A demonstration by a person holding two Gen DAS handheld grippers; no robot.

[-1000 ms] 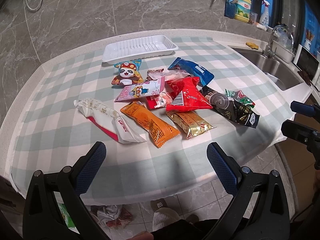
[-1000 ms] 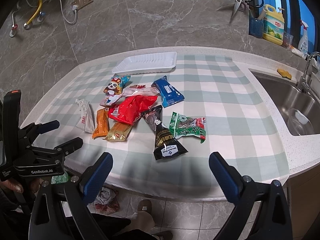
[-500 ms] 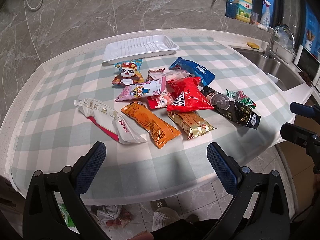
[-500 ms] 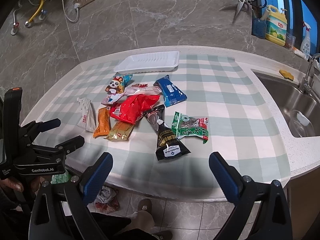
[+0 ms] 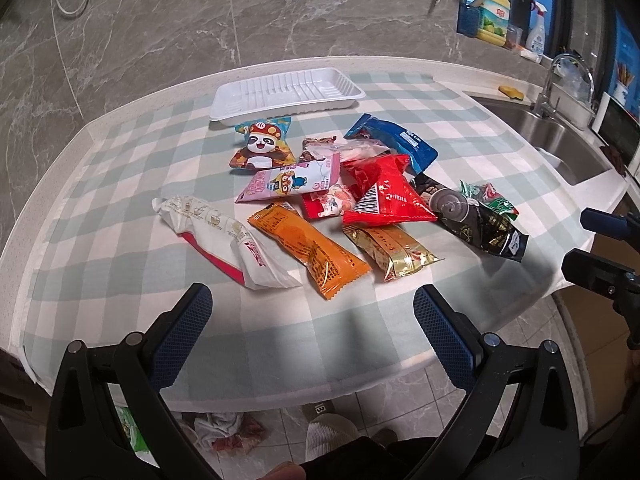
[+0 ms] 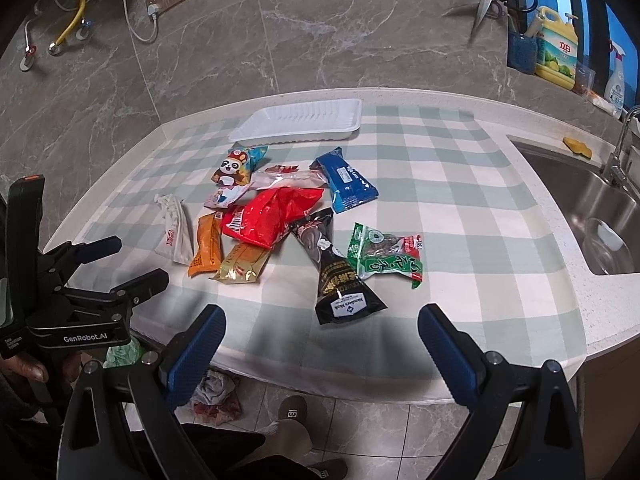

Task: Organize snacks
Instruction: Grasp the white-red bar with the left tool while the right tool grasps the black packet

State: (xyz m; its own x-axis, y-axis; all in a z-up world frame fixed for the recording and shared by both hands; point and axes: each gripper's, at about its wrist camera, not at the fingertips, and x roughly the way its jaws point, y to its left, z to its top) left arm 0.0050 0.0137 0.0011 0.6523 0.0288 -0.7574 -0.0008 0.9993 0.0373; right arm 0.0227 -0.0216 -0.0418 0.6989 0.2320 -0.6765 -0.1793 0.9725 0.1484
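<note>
Several snack packets lie in a loose pile on the checked cloth: an orange packet [image 5: 310, 250], a gold packet [image 5: 392, 252], a red bag [image 5: 382, 194], a black bag [image 6: 334, 276], a green packet [image 6: 386, 256], a blue packet [image 6: 348, 180], a panda packet [image 5: 262, 144] and a white packet [image 5: 224, 236]. An empty white tray [image 5: 286, 94] stands behind them. My left gripper [image 5: 312, 328] is open and empty at the counter's near edge, short of the orange packet. My right gripper [image 6: 320, 344] is open and empty just before the black bag.
A steel sink [image 6: 592, 216] with a tap lies at the right. Detergent bottles [image 6: 556, 54] and hanging scissors [image 6: 486, 0] are by the marble wall. The counter's front edge runs under both grippers, with tiled floor and my feet below.
Both grippers have drifted slightly; the right wrist view has crept a little closer to the pile. Nothing on the counter has moved, and both grippers stay open.
</note>
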